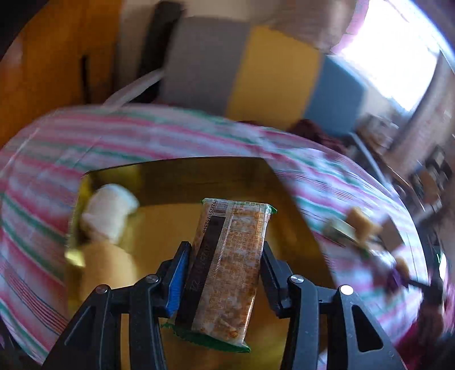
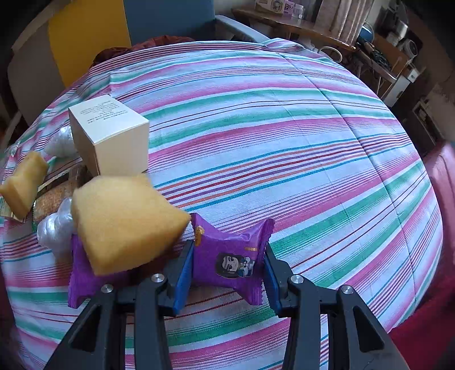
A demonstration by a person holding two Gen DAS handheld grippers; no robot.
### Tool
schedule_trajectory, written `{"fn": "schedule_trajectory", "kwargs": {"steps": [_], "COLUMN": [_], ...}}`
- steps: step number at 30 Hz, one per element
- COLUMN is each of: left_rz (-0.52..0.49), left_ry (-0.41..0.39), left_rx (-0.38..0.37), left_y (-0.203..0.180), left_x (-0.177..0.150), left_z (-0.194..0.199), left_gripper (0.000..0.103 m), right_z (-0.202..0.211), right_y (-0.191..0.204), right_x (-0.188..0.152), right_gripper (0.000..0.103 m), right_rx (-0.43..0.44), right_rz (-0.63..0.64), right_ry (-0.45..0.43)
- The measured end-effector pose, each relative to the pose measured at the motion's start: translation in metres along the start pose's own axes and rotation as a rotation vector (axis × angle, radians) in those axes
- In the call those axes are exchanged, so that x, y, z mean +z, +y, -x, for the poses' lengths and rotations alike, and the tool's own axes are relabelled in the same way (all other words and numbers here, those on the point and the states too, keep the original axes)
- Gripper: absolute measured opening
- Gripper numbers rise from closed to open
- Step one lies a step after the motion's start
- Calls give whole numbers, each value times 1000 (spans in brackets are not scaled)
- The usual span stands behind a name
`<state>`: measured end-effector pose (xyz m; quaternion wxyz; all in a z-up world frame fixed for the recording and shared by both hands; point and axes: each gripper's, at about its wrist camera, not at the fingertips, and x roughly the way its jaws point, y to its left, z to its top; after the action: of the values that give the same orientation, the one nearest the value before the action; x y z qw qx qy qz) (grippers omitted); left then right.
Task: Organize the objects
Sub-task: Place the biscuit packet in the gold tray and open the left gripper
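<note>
Left tongs [image 1: 226, 256] narrow, clamped on an orange snack bar [image 1: 227, 267] above a yellow box [image 1: 199, 176] holding a white wad [image 1: 109, 212]. Right tongs [image 2: 229, 263] narrow, gripping a purple packet [image 2: 230, 256] on the striped desk [image 2: 284, 128]. Only the right view shows the white carton [image 2: 111, 136] and yellow sponge [image 2: 122, 222] near the desk's left edge.

Black claw [image 2: 229, 273], blue pads [image 2: 182, 280], silver screws [image 2: 296, 279]

Striped tablecloth [image 2: 284, 136]; yellow-blue chair [image 2: 119, 25]; cluttered wooden side table [image 2: 287, 24].
</note>
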<state>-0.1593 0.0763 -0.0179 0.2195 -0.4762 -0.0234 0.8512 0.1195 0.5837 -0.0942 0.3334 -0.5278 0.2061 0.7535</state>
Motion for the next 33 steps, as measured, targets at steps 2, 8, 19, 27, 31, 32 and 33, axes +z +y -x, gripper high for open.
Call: {"fn": "schedule_trajectory", "kwargs": {"steps": [2,8,19,27,31,32,33], "left_rz": [61,132,66,-63,-95,-103,-105], "left_ry": [21,59,1,-154,-167,-167,-168], "left_rx": [48,142,213,200,169,167,166], "left_y": [23,54,44,2,-9,-12,-13], "left_x": [13,32,42,-5,-42,-51,-57], "left_z": [-16,-60,-53,30,54,59,62], "left_gripper": [47,48,48,48,48,48,48], "right_z": [1,4,5,12,19,18,19], "right_y": [-1,-2,-4,-9,-13,-14,-11], "right_x": [-1,-4,-4,-1,1,2,-1], "right_gripper": [45,45,45,44,44,44,44], "right_rx": [-2,-9,-10,-1,19,21,21], "right_rz": [5,16,19,-26,-54,-54,-54], "right_ry": [-1,-3,-4,-51,-83,-85,-84]}}
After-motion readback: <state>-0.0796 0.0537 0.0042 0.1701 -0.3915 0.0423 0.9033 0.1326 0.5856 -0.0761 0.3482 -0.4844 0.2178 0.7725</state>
